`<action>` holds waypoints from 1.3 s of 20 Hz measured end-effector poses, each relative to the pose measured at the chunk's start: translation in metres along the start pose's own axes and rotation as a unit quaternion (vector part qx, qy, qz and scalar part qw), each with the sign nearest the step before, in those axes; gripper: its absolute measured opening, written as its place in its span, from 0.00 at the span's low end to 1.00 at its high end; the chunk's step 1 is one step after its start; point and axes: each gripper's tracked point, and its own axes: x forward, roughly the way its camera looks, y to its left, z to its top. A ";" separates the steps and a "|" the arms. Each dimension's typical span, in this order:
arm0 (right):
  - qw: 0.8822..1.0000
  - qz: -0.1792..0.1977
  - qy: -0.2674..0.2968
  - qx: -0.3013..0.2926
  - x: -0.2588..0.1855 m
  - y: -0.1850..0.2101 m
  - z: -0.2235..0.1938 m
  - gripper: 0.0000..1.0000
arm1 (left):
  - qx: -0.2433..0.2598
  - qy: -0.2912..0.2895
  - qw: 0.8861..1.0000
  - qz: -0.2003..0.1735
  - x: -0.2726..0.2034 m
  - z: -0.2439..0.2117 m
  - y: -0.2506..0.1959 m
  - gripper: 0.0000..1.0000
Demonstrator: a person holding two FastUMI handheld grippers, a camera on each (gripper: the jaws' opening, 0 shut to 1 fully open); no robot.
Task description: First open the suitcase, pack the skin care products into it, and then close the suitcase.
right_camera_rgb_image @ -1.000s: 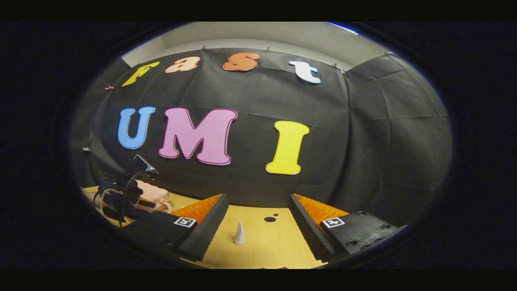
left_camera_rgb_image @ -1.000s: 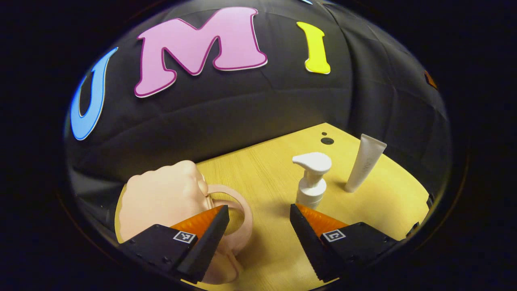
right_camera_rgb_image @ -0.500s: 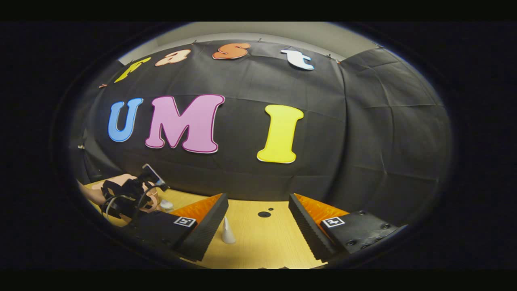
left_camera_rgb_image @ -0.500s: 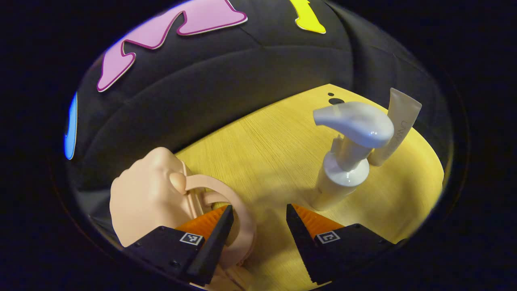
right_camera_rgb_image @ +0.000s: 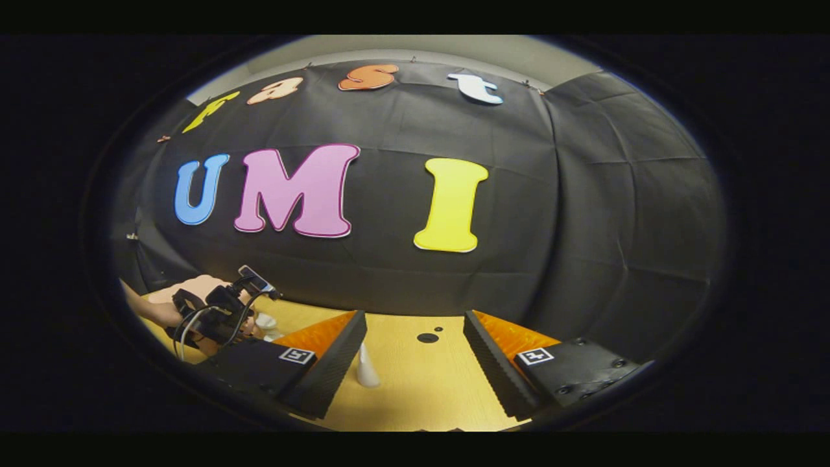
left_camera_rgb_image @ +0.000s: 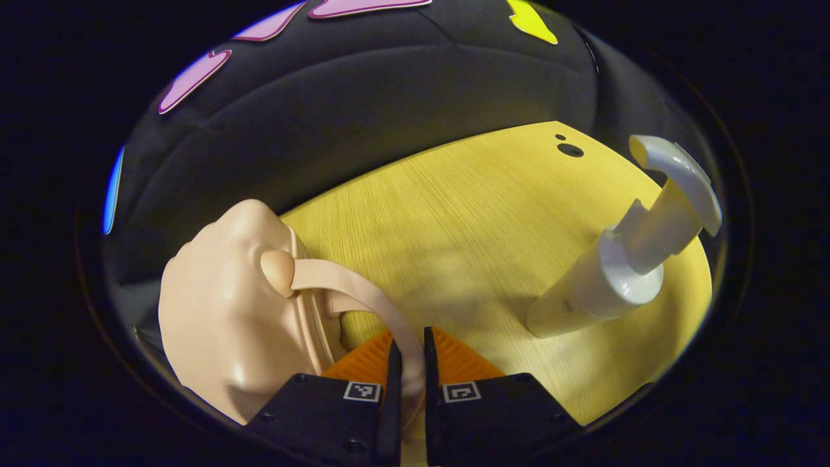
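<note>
A small peach-pink suitcase [left_camera_rgb_image: 227, 318] lies zipped on the wooden table [left_camera_rgb_image: 467, 220] at the lower left of the left gripper view. Its curved handle [left_camera_rgb_image: 363, 298] arcs down between my left gripper's [left_camera_rgb_image: 408, 363] jaws, which are shut on it. A white pump bottle [left_camera_rgb_image: 616, 272] stands to the right, apart from the case. In the right gripper view my right gripper [right_camera_rgb_image: 415, 360] hovers open over the table with a white tube [right_camera_rgb_image: 366, 370] upright just ahead of its left finger. Far left there, a hand holds the left gripper [right_camera_rgb_image: 217, 314] near the suitcase.
The black cloth wall [right_camera_rgb_image: 402, 194] closes off the table's far side. Two dark round marks [right_camera_rgb_image: 428, 337] sit on the wood near the back edge. Bare wood lies between the suitcase and the pump bottle.
My left gripper moved forward and down, and its jaws closed on the suitcase handle. The pump bottle slid to the right of that view. The right gripper barely shifted.
</note>
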 end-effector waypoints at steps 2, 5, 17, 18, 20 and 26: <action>1.000 0.003 -0.002 -0.002 -0.001 0.004 0.001 0.97 | -0.006 -0.003 1.000 -0.004 -0.002 0.002 0.002 0.16; 1.000 0.007 -0.006 -0.006 -0.005 0.009 0.005 0.97 | -0.014 -0.013 1.000 -0.004 -0.012 0.009 0.002 0.08; 0.999 0.022 -0.023 -0.014 -0.025 0.053 0.032 0.97 | -0.107 -0.112 0.988 -0.029 -0.087 0.063 0.027 0.10; 0.999 0.023 -0.027 -0.017 -0.026 0.057 0.036 0.97 | -0.114 -0.115 0.986 -0.029 -0.093 0.066 0.032 0.07; 0.999 0.026 -0.033 -0.022 -0.030 0.068 0.044 0.97 | -0.119 -0.127 0.984 -0.024 -0.105 0.070 0.049 0.10; 0.999 0.033 -0.031 -0.030 -0.040 0.100 0.057 0.97 | -0.115 -0.117 0.986 0.009 -0.138 0.062 0.127 0.07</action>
